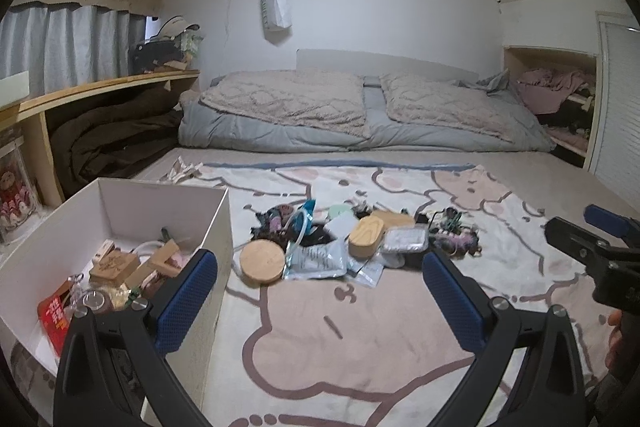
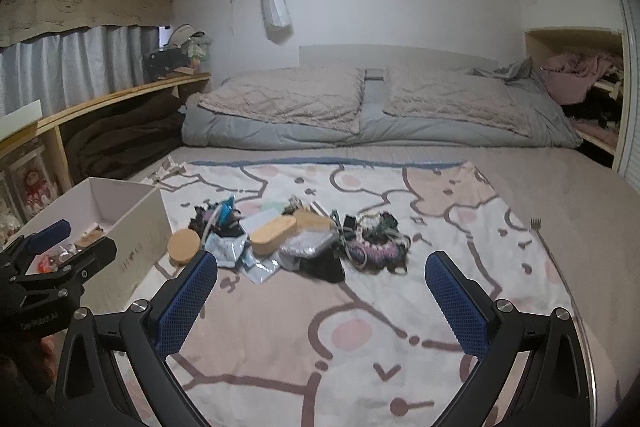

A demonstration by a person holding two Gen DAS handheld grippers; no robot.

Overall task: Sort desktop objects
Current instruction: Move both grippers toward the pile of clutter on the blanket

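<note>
At lower centre the left gripper spreads its 2 blue pads wide, empty. A white box sits lower left; the clutter pile lies mid-frame on the patterned blanket.

Both grippers, left gripper and right gripper, have black frames, silver screws, textured blue pads, perhaps rubber

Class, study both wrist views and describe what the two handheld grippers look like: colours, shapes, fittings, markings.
Both the left gripper and right gripper have black, curved plastic arms with triangular cut-outs, silver round pivot bolts, and flat fingers faced with blue dimpled pads. Small white lettering, too blurred to read, marks the left one's black body in the right wrist view.
</note>
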